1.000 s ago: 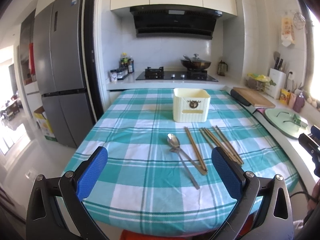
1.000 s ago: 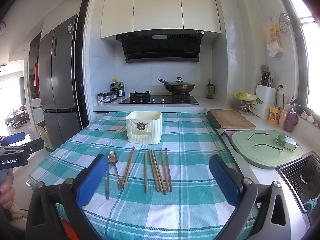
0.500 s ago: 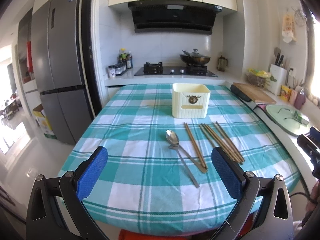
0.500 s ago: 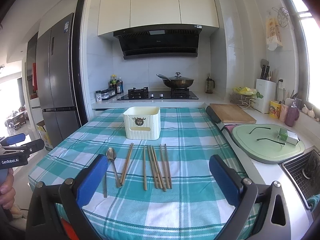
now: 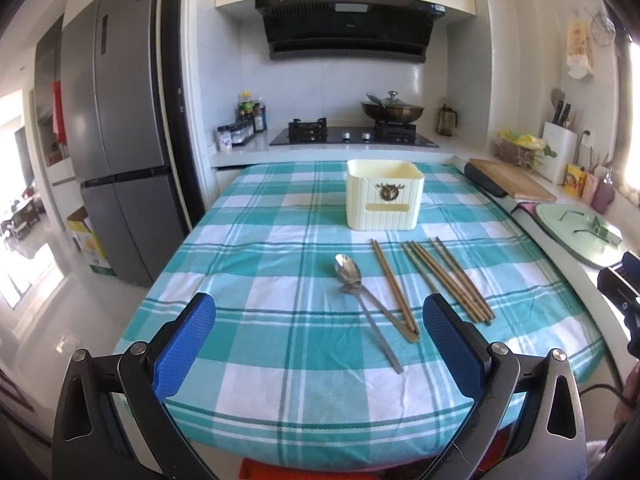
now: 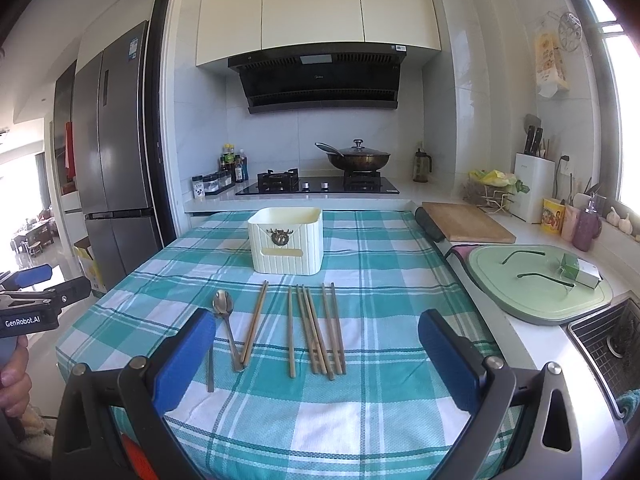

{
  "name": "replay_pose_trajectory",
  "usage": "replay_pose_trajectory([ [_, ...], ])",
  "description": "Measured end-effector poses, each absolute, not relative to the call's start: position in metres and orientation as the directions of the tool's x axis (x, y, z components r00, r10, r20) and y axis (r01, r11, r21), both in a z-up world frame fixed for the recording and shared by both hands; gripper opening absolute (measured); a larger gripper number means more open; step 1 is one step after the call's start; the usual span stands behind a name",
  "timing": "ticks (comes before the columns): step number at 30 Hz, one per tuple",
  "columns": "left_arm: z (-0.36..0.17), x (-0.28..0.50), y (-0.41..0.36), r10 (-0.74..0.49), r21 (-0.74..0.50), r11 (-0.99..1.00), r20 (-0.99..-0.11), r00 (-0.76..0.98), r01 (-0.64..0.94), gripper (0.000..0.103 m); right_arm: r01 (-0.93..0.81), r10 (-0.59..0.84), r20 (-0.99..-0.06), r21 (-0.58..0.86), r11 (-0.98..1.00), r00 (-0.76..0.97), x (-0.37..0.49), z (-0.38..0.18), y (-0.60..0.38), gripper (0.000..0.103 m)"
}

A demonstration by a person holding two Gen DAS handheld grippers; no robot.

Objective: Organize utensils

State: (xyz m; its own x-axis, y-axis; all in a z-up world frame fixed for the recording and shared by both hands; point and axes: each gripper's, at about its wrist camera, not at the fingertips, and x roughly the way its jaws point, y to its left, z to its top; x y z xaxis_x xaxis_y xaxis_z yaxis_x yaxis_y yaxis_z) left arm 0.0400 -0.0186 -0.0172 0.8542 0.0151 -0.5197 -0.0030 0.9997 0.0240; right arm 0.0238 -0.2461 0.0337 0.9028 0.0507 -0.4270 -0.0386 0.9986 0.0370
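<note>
**Mia:** So, what is on the table?

**Ben:** A teal and white checked tablecloth covers it. A cream utensil box stands upright near the far end, with a little deer head badge on its front.

**Mia:** Where are the utensils?

**Ben:** They all lie flat on the cloth, on the near side of the box and apart from it. Two metal spoons lie on the left, and their handles cross. A pair of wooden chopsticks lies just beside them, with its near tip touching one spoon handle. More chopsticks lie in a loose bunch to the right of that pair.

**Mia:** What is the left gripper doing?

**Ben:** Its two blue pads are spread wide with nothing between them. It hangs over the near edge of the table, and the spoons show up between its fingers.

**Mia:** And the right gripper?

**Ben:** Its blue pads are wide apart too, and it holds nothing. It hangs over the near edge, and the bunch of chopsticks shows up between its fingers. One spoon handle is partly hidden behind its left pad.

**Mia:** What else is around?

**Ben:** A wok with a lid sits on the gas stove behind the table. A grey fridge stands on the left. A wooden cutting board and a green board lie on the counter to the right.
</note>
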Motion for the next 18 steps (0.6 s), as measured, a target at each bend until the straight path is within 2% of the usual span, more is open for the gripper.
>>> replay_pose_trajectory([
  [18,-0.035,0.07,-0.023,0.019,0.038,0.999,-0.559,0.829,0.003,0.103,-0.037,0.044,-0.452,0.024,0.999,0.891,0.035,0.027,-0.245,0.103],
])
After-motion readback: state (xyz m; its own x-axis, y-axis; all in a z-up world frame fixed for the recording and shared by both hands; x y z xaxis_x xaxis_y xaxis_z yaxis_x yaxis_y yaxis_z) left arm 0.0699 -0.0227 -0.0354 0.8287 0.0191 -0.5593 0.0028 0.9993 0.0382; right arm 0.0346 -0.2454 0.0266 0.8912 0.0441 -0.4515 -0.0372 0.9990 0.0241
